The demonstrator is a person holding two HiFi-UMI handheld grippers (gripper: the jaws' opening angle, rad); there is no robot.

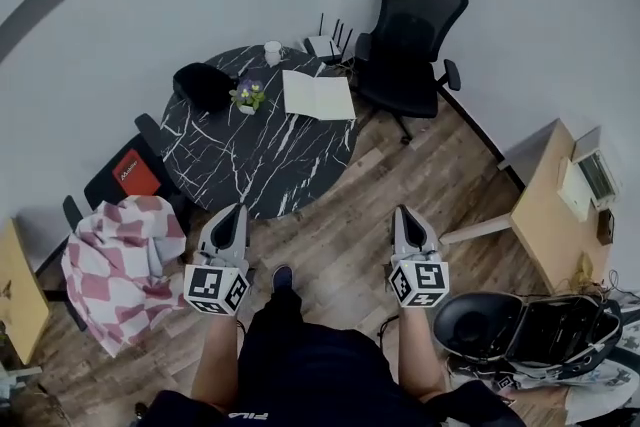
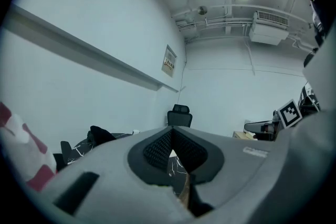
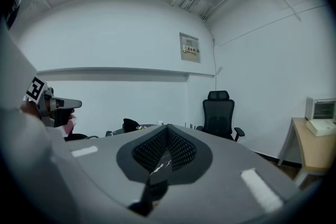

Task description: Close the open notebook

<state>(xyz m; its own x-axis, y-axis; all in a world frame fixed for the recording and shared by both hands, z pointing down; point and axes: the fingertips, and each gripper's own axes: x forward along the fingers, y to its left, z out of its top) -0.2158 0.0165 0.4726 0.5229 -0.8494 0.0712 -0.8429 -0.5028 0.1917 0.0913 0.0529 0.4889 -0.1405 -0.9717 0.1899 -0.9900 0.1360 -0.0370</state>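
Note:
The open notebook (image 1: 318, 96) lies flat, white pages up, at the far right side of a round black marble table (image 1: 250, 165). Both grippers are held over the wooden floor on the near side of the table, well short of the notebook. My left gripper (image 1: 233, 212) points at the table's near edge, jaws closed together and empty. My right gripper (image 1: 404, 212) points past the table's right side, also closed and empty. In the left gripper view the left gripper (image 2: 172, 131) has its pads meeting at the tip; the right gripper (image 3: 167, 127) looks the same in its own view.
A black office chair (image 1: 410, 35) stands behind the notebook. On the table are a small potted plant (image 1: 247, 95), a white cup (image 1: 272, 51), a black bag (image 1: 203, 85) and a router (image 1: 325, 45). A pink checked cloth (image 1: 115, 265) drapes a chair at left; a wooden desk (image 1: 545, 210) is at right.

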